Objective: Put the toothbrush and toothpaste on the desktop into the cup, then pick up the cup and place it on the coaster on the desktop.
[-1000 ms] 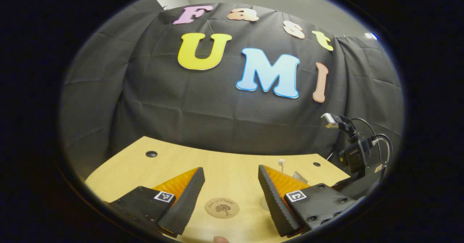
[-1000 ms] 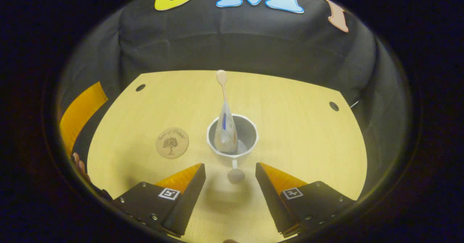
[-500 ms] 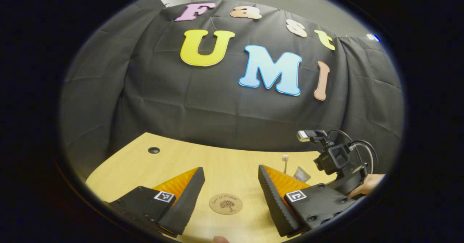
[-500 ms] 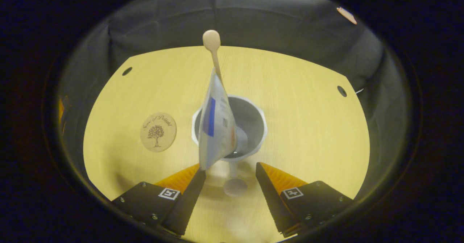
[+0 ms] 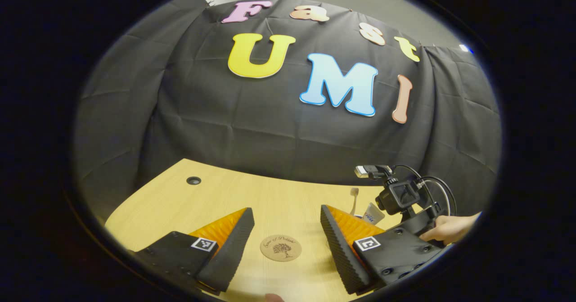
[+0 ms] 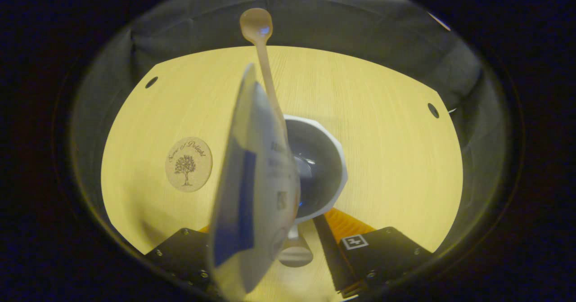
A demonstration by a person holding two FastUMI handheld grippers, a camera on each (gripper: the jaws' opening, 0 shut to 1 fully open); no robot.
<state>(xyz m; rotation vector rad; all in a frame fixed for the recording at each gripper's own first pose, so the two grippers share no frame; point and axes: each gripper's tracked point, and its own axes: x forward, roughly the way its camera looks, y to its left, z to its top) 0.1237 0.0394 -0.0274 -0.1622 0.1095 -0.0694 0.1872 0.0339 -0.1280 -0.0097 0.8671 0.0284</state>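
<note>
The right gripper (image 6: 292,248) straddles the cup (image 6: 330,158) handle (toothpaste (image 6: 256,189) blocks the view), apparently not yet pinching; the left gripper (image 5: 285,243) waits spread.

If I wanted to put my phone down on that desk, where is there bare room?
Bare wood lies to the right of the cup, out to the desk edge, and behind it toward the black cloth wall. The strip between the coaster and the cup is narrow. It is crowded nearest the right gripper, around the cup's handle and the leaning toothpaste and toothbrush.
</note>
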